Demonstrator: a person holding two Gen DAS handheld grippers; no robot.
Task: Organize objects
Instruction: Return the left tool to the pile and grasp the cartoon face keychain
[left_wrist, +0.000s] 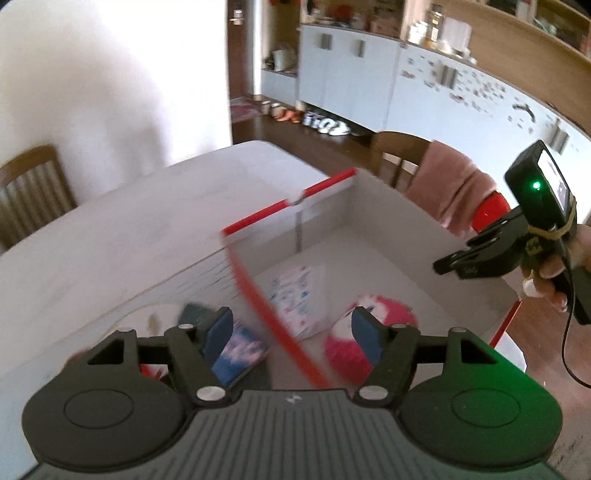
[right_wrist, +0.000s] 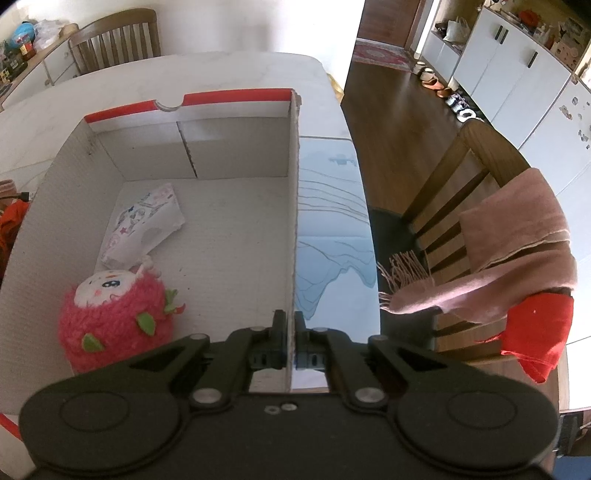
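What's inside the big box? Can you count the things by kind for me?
Inside the box:
Fluffy pink plush toy: 1
White patterned packet: 1
Total: 2

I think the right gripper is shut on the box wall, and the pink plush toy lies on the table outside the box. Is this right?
Not quite. The right gripper is shut on the box wall, but the pink plush toy lies inside the box, as the right wrist view shows.
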